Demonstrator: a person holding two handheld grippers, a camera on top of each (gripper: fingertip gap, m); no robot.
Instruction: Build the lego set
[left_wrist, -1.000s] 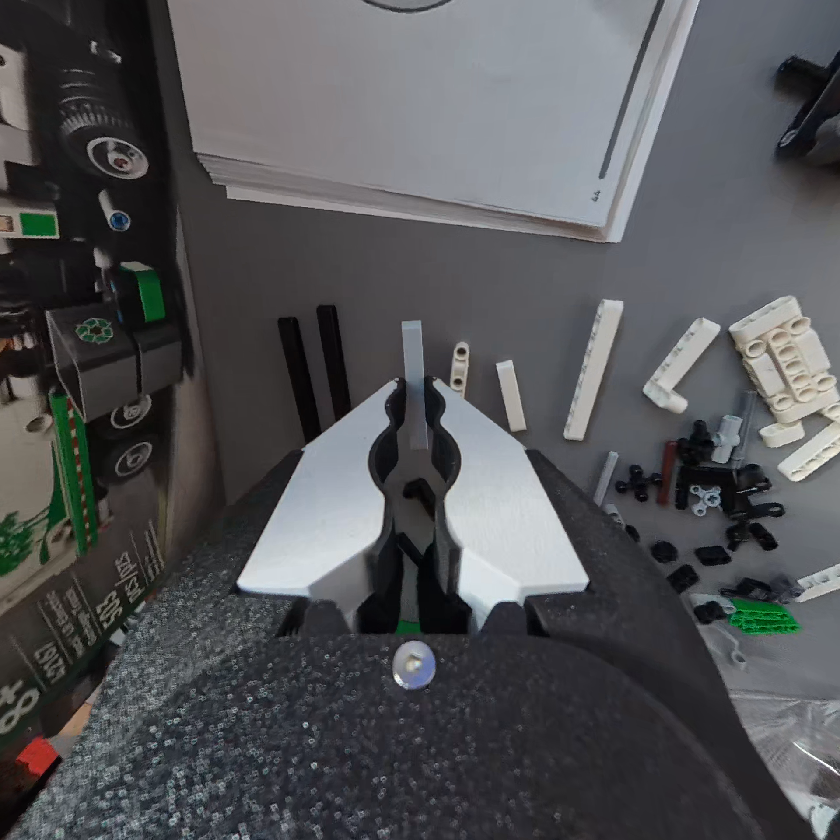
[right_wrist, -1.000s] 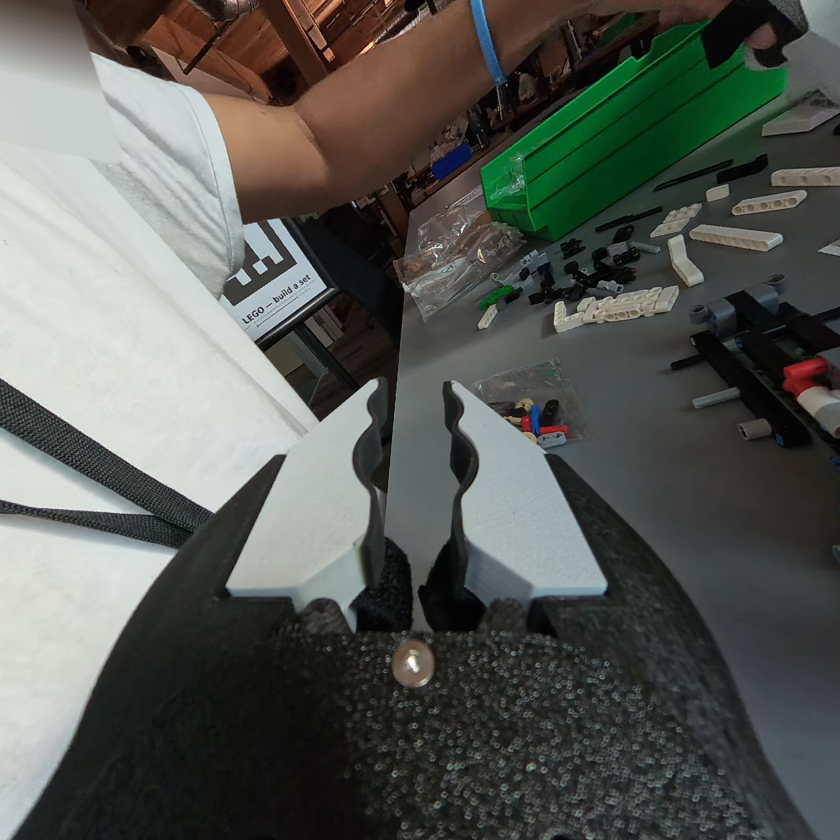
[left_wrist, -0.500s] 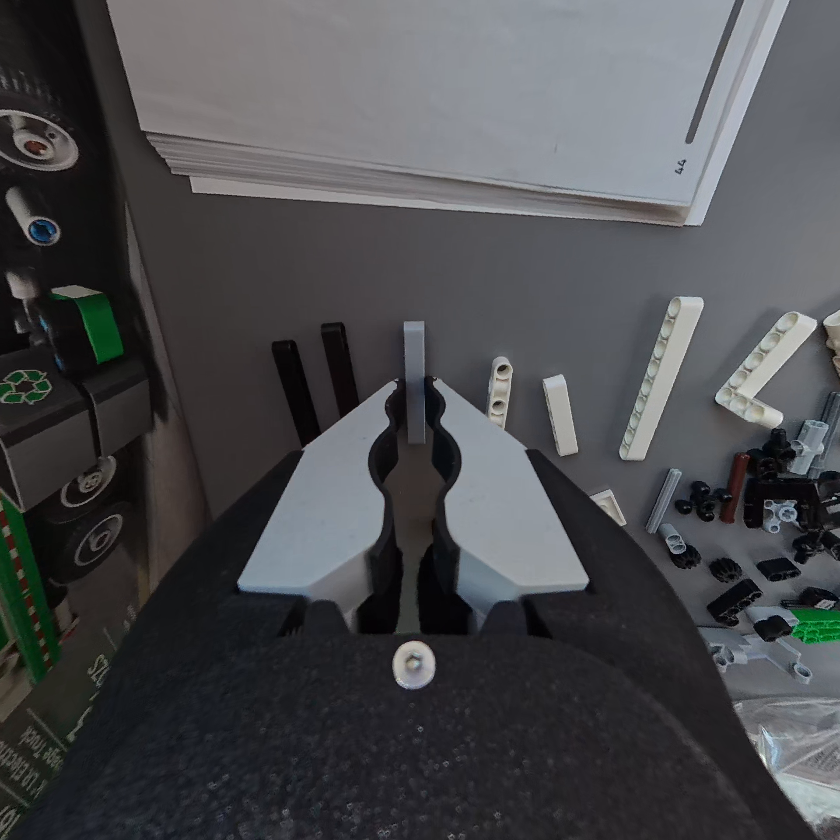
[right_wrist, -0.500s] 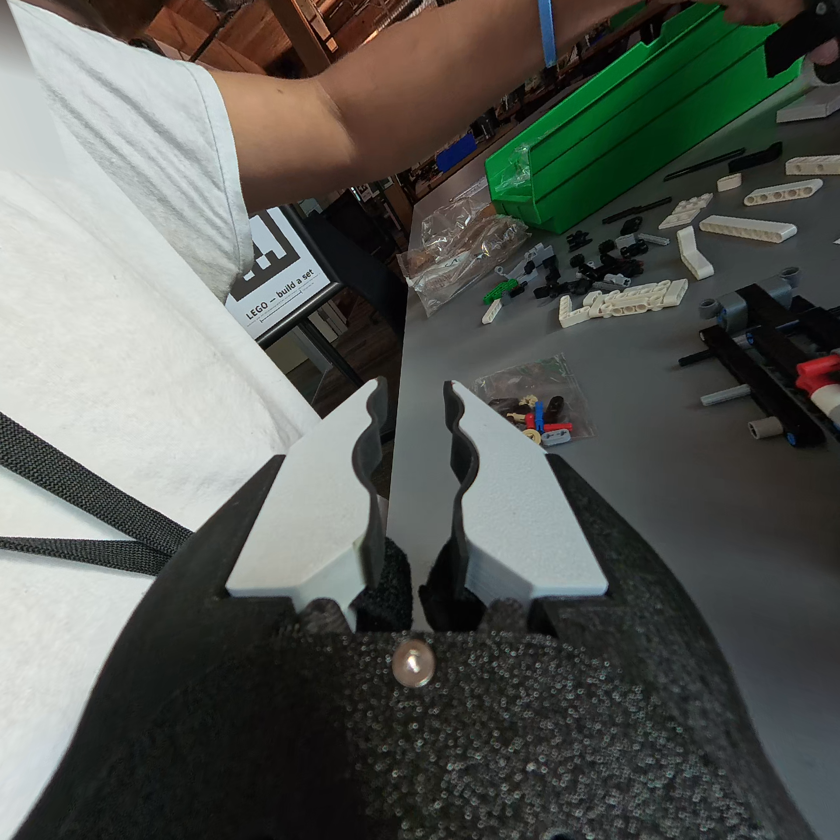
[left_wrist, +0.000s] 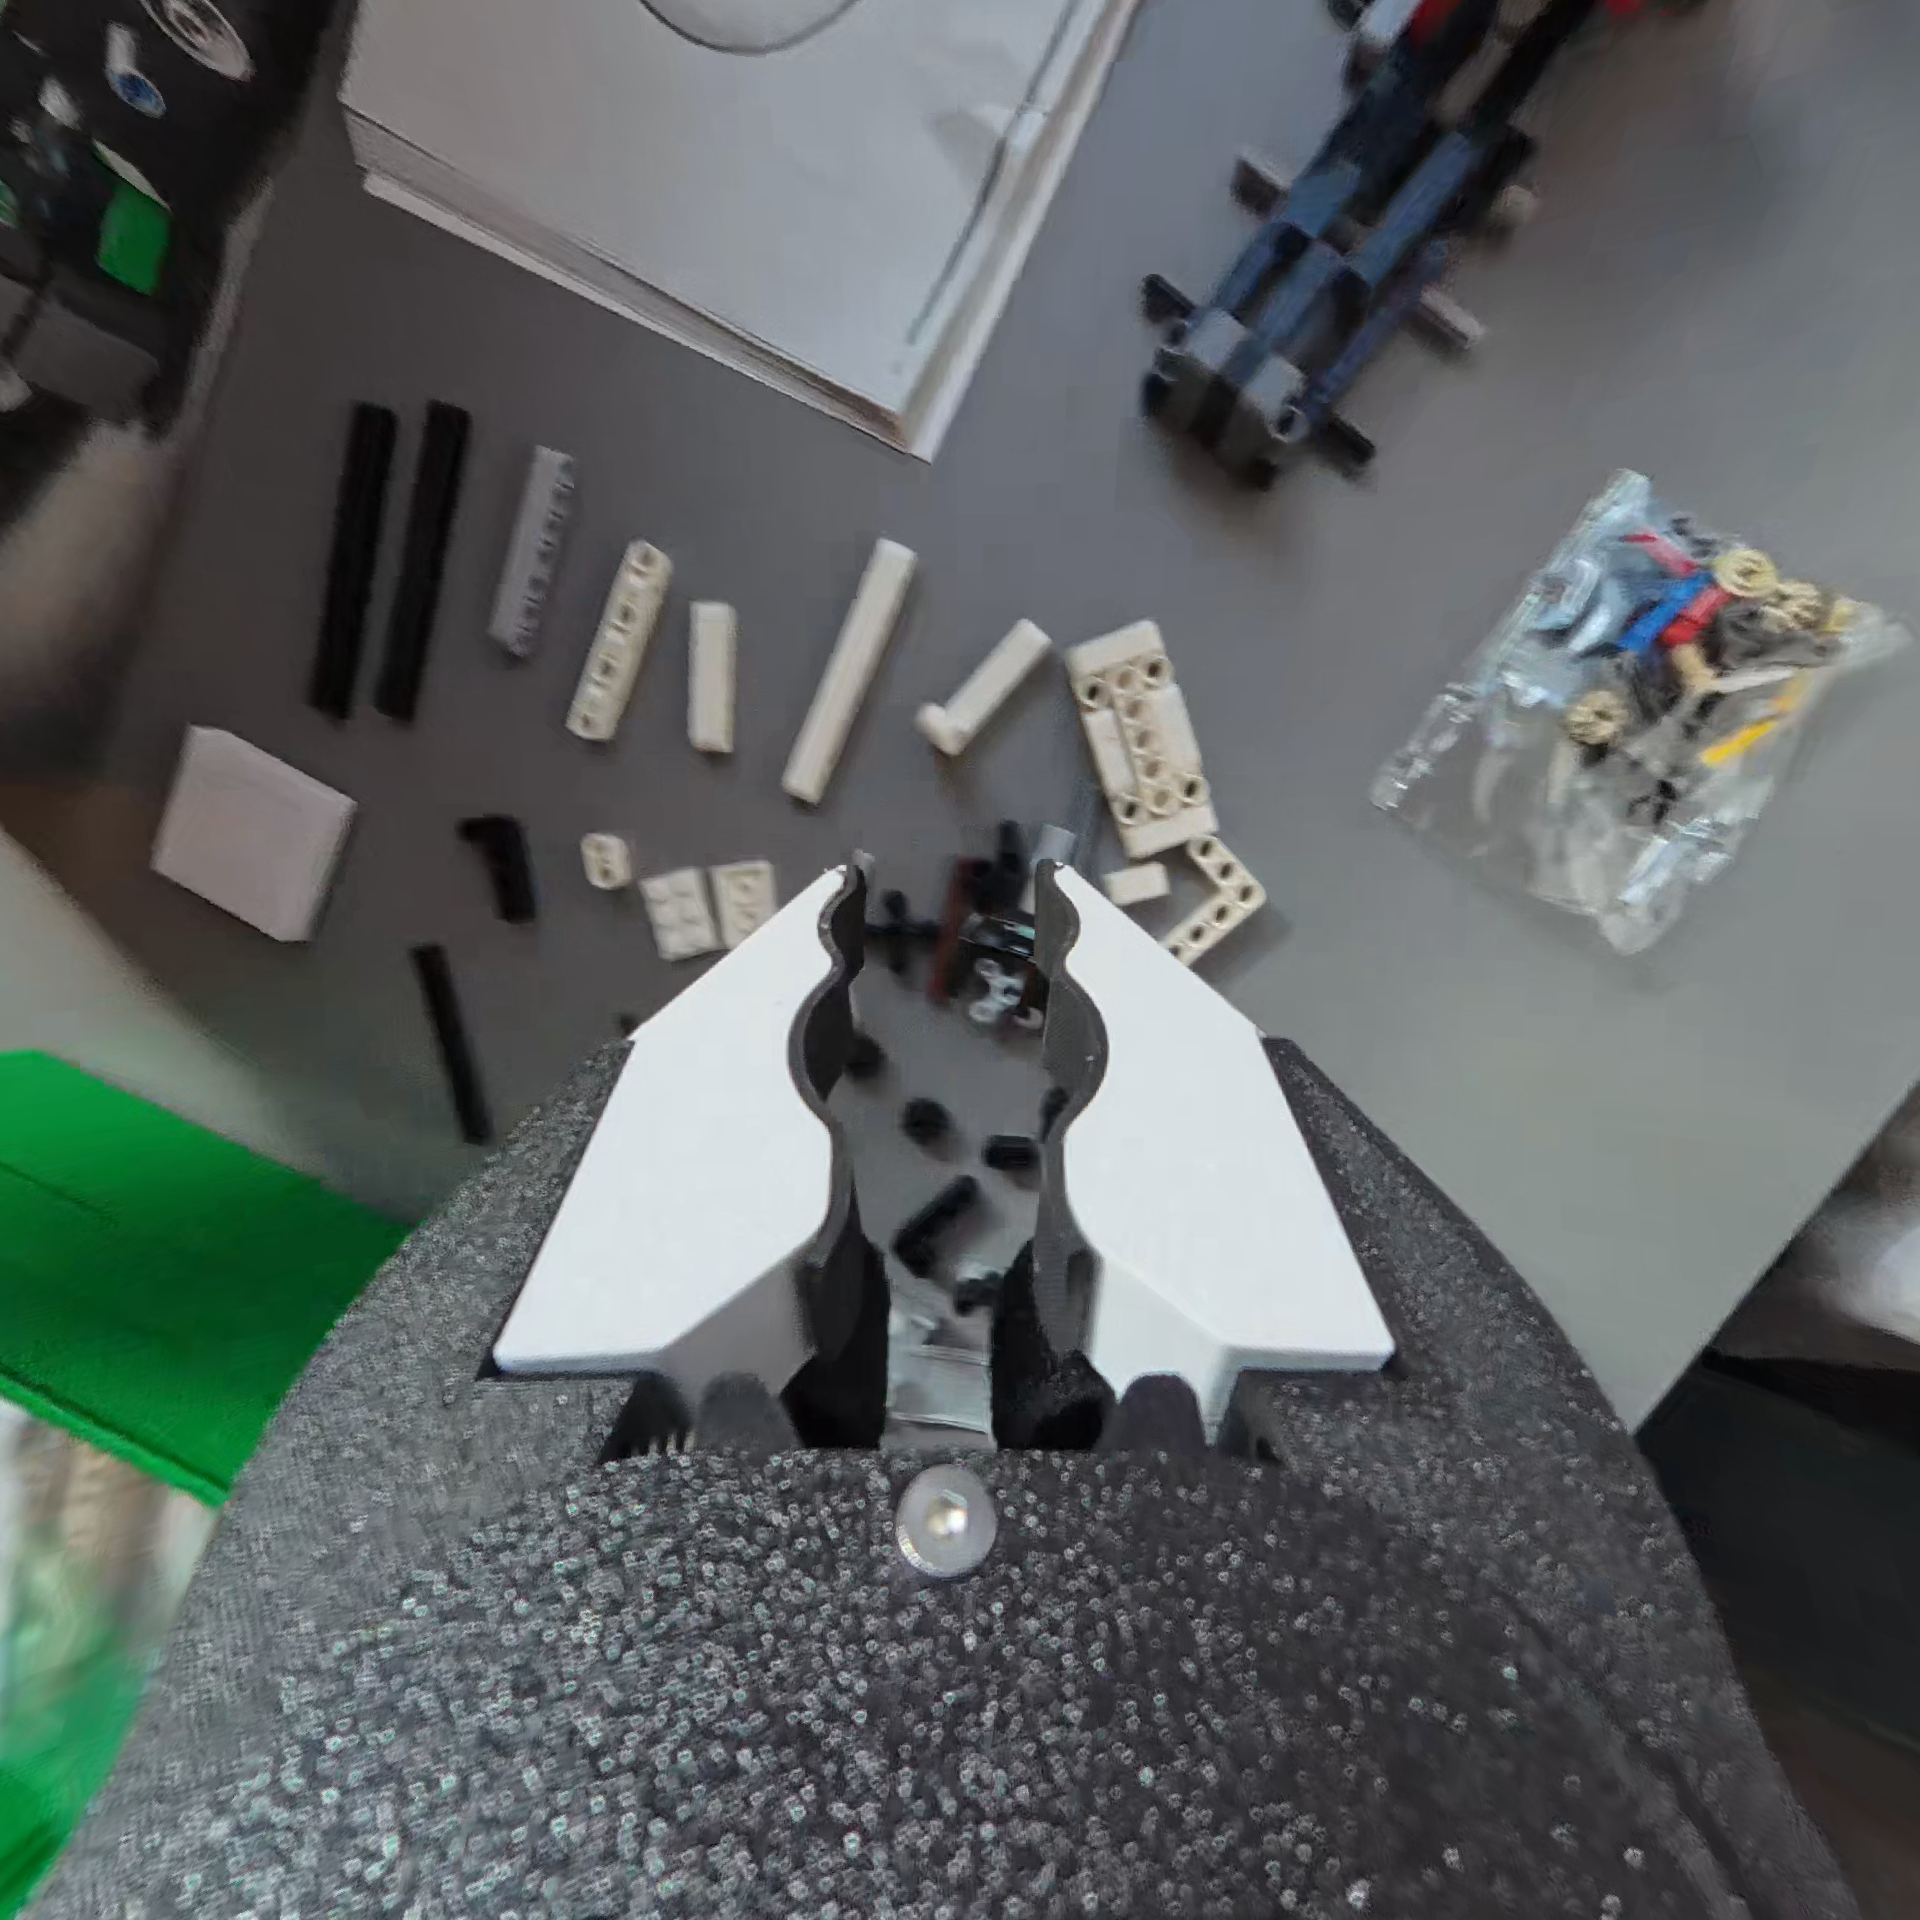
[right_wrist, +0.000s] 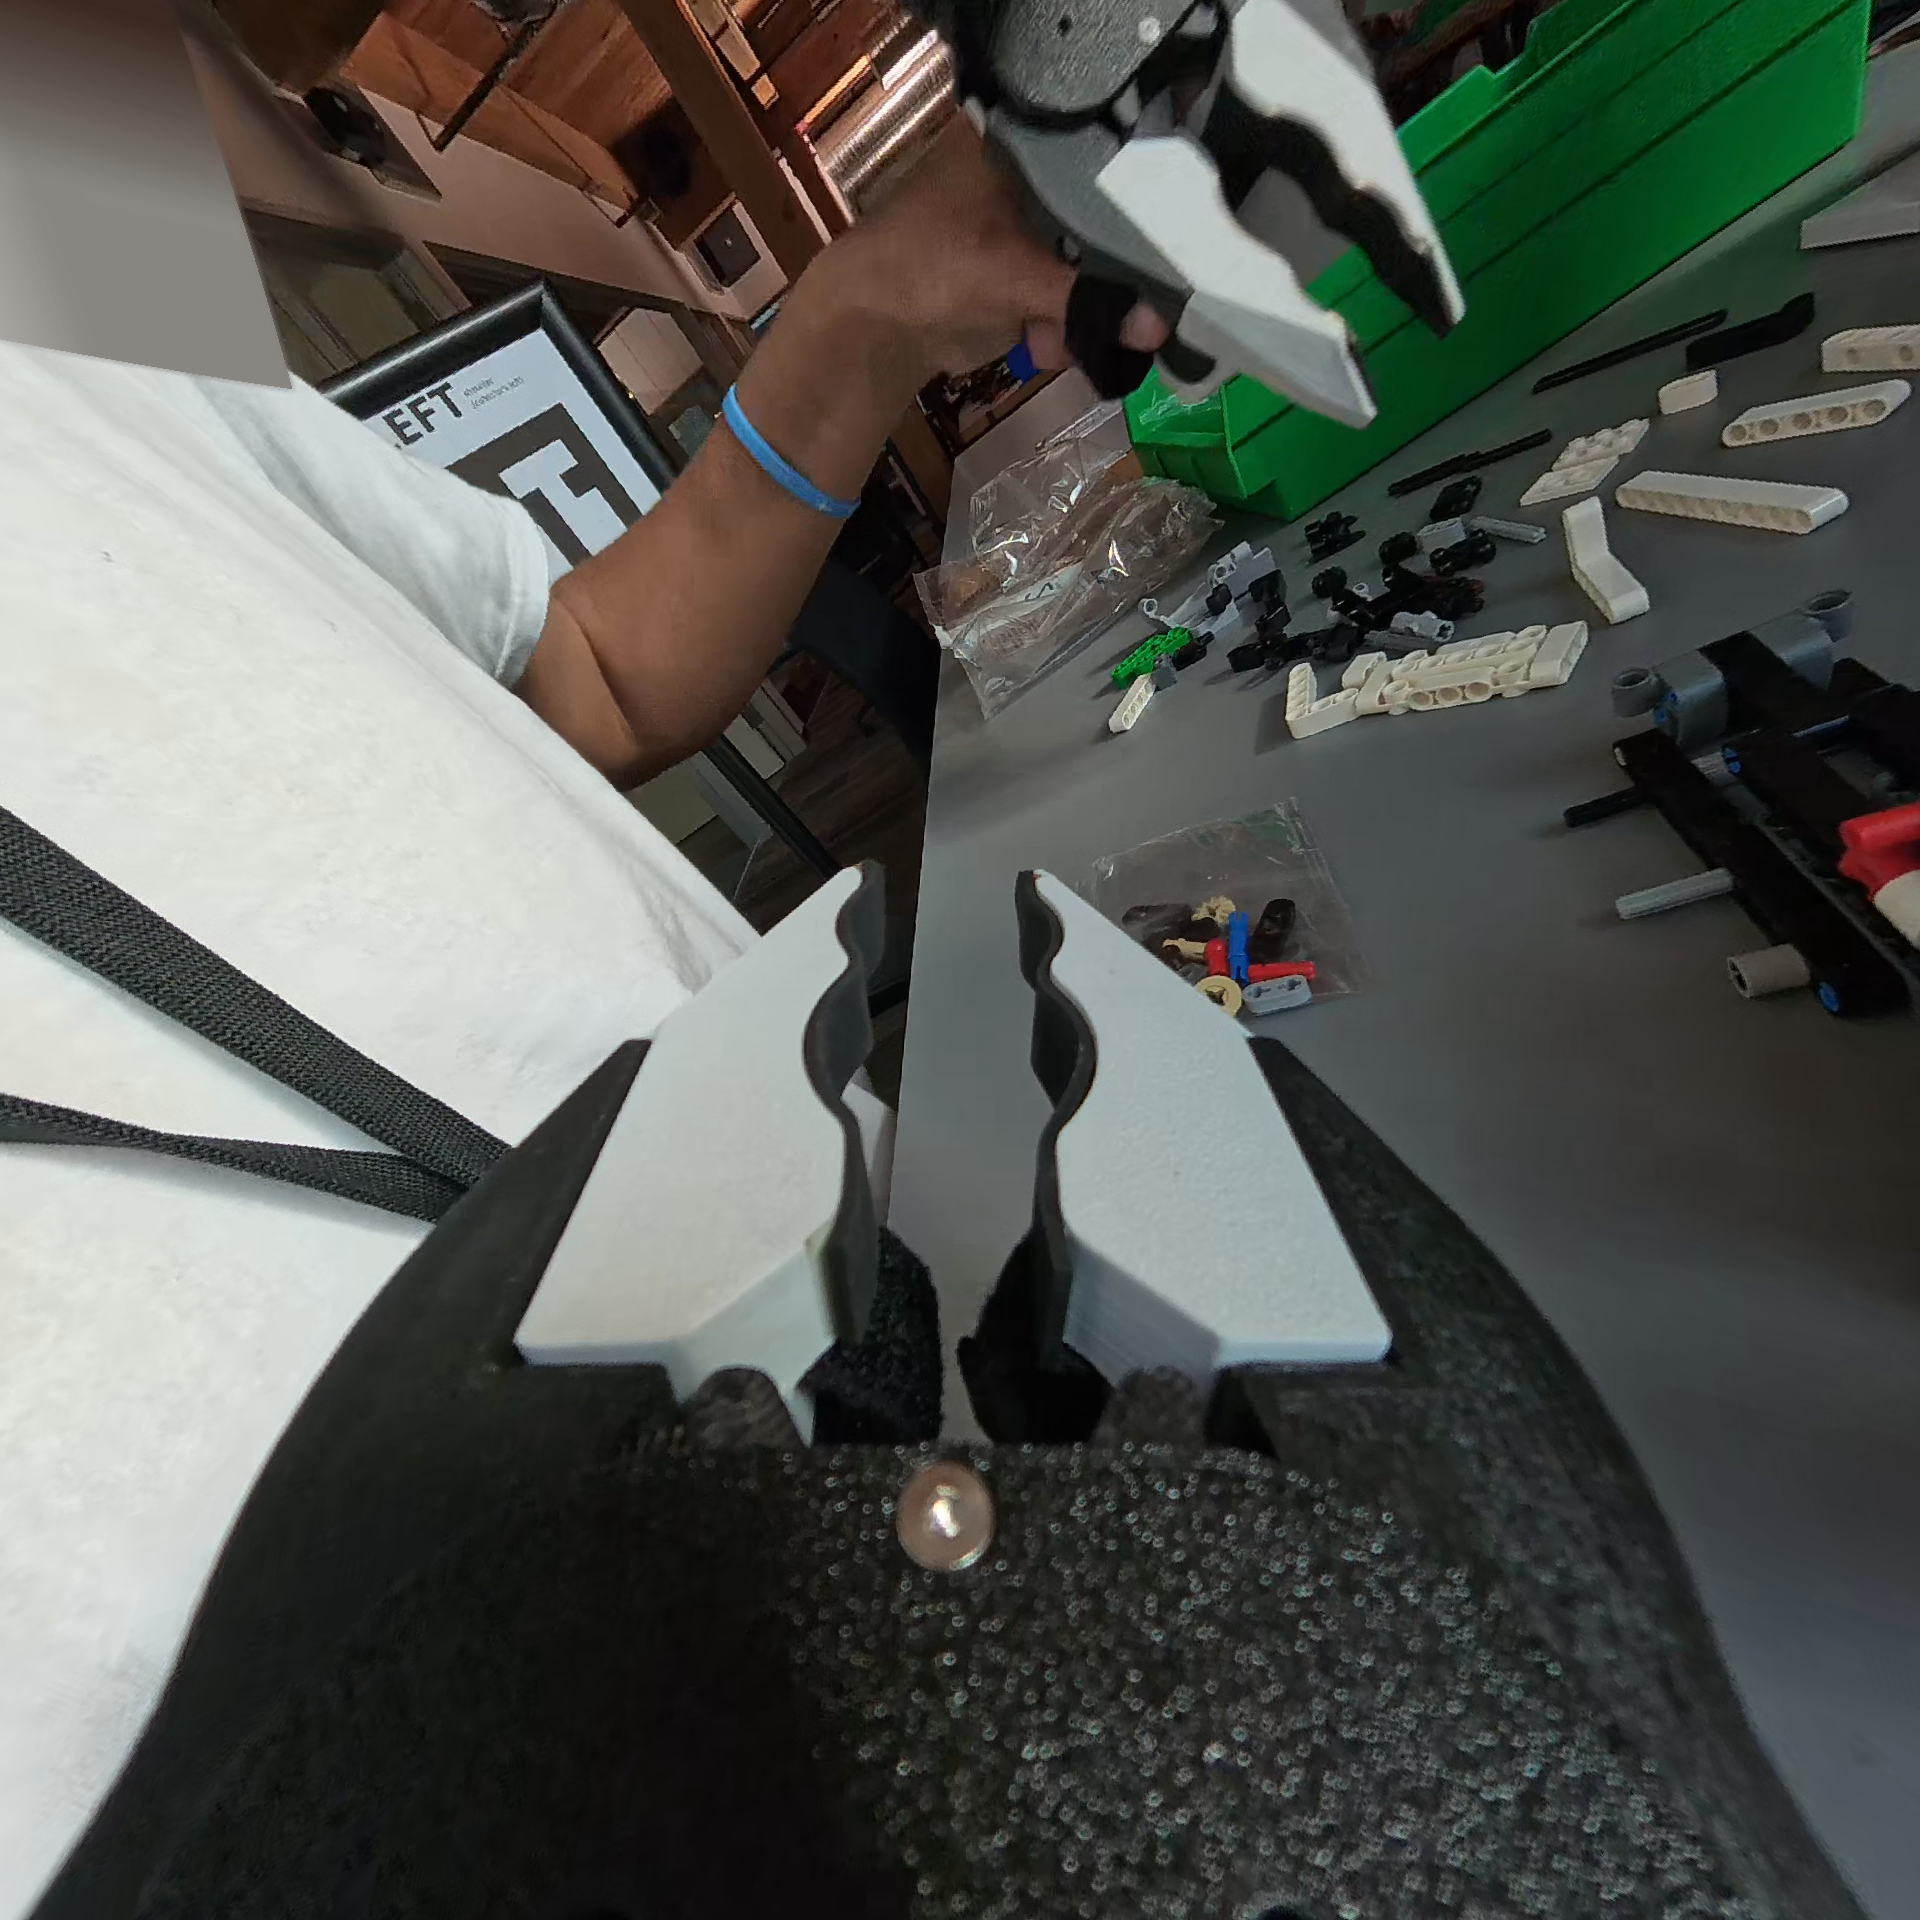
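Note:
My left gripper (left_wrist: 951, 883) is open and holds nothing. It hangs above a heap of small black and grey pins (left_wrist: 987, 940) on the grey table (left_wrist: 1403, 1039). A grey beam (left_wrist: 532, 561) lies flat farther off to the left, between two black beams (left_wrist: 390, 561) and a row of white beams (left_wrist: 850, 670). The right wrist view shows the left gripper (right_wrist: 1299, 239) in the air, jaws apart. My right gripper (right_wrist: 951, 883) is open and empty at the table's near edge, beside a person's white shirt (right_wrist: 312, 831).
A white booklet (left_wrist: 727, 187) and a dark brick assembly (left_wrist: 1340, 260) lie at the back. A clear bag of small parts (left_wrist: 1621, 717) is at the right, a green bin (left_wrist: 125, 1226) at the left, and a small white box (left_wrist: 255, 831) near it. Empty bags (right_wrist: 1060, 561) lie by the bin. The left tips stand about 15 centimeters off the grey beam (left_wrist: 532, 561).
My left gripper was shut on the grey beam's end; it has opened, left the beam on the table, risen and swung right over the small parts. My right gripper has barely moved.

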